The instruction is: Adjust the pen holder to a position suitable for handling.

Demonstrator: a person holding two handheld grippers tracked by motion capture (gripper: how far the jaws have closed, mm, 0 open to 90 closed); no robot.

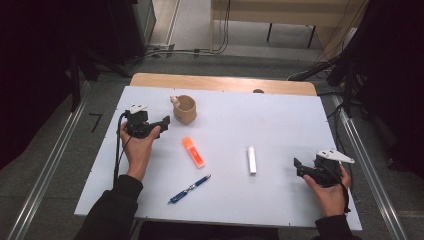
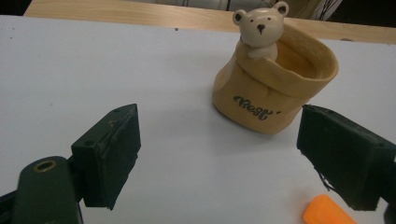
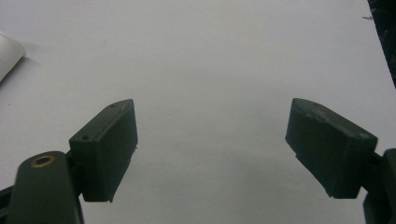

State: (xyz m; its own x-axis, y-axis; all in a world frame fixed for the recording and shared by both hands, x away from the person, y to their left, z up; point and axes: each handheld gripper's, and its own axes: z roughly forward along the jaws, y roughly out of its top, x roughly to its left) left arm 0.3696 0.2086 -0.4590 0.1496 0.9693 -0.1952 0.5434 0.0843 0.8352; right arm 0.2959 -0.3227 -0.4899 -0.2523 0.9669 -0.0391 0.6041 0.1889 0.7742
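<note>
While jaws gape, left gripper (image 1: pixel 162 123) nears bear cup (image 1: pixel 185 110).

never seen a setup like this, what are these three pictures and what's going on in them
A person sits at a white table, holding a two-jaw clamp tool in each hand. The high view looks down from above: the left hand-held gripper sits beside a tan bear cup, the right hand-held gripper near a white stick. An orange highlighter and a blue pen lie between. The other two pictures come from cameras riding on each tool, looking along its black jaws. Both tools are open and hold nothing.
</note>
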